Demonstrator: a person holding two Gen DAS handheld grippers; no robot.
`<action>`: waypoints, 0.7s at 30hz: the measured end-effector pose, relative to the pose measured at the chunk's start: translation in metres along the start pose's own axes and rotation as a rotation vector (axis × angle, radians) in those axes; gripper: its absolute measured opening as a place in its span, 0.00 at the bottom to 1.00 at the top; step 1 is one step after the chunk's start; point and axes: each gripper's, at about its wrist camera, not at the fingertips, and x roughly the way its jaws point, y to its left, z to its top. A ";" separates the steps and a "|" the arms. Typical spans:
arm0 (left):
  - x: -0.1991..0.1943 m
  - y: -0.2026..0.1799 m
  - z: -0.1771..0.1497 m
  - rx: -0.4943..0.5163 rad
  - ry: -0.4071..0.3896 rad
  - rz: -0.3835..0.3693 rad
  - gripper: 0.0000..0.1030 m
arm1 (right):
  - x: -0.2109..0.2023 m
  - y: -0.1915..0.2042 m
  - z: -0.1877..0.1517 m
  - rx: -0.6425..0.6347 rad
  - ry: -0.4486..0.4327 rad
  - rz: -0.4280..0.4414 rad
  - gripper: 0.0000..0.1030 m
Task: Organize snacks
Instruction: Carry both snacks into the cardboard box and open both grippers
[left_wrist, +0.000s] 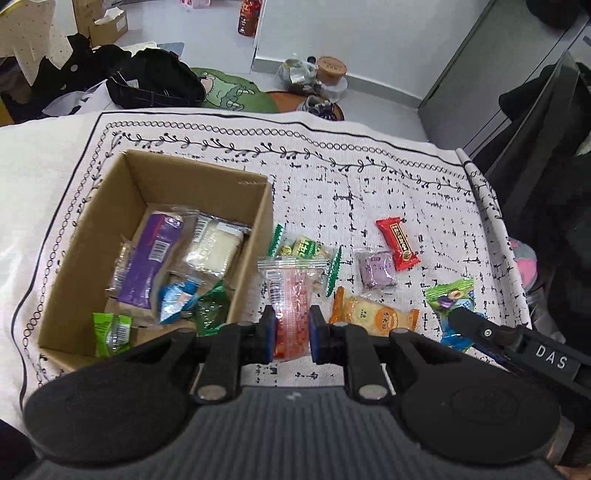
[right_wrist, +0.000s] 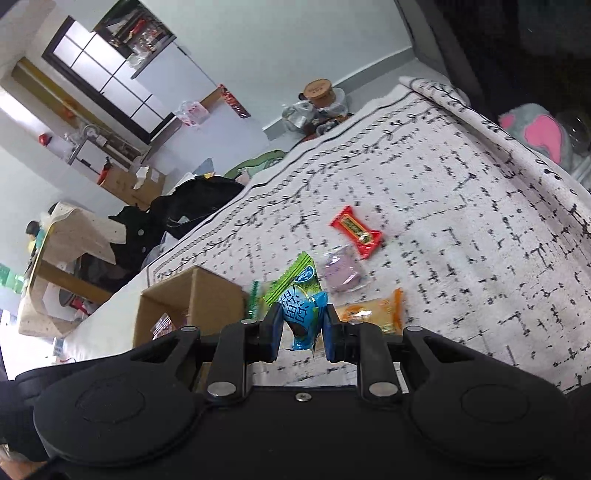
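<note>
My left gripper (left_wrist: 291, 332) is shut on a clear packet of red snack (left_wrist: 291, 295), lifted just right of the open cardboard box (left_wrist: 74, 266). Several wrapped snacks lie inside the box. My right gripper (right_wrist: 301, 332) is shut on a blue-and-green packet (right_wrist: 301, 314), raised above the patterned cloth (right_wrist: 461, 221). The left wrist view shows this same packet (left_wrist: 448, 295) at the right. On the cloth lie a red candy (left_wrist: 398, 243), a purple pastry (left_wrist: 376, 271), an orange cracker packet (left_wrist: 373, 314) and a green-edged packet (left_wrist: 306, 251).
Beyond the table's far edge lie a black bag (left_wrist: 155, 81), a green cushion (left_wrist: 229, 92) and jars on the floor (left_wrist: 325, 74). A grey cabinet (left_wrist: 480, 74) stands at the right. A pink-and-grey plush (right_wrist: 532, 133) sits past the cloth's right edge.
</note>
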 end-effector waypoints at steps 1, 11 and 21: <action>-0.004 0.003 0.000 -0.003 -0.005 -0.002 0.16 | -0.001 0.004 -0.001 -0.005 -0.002 0.003 0.21; -0.031 0.039 0.000 -0.055 -0.041 -0.008 0.16 | 0.000 0.042 -0.015 -0.053 -0.003 0.031 0.21; -0.040 0.080 -0.006 -0.117 -0.033 -0.015 0.16 | 0.010 0.079 -0.030 -0.111 0.023 0.049 0.21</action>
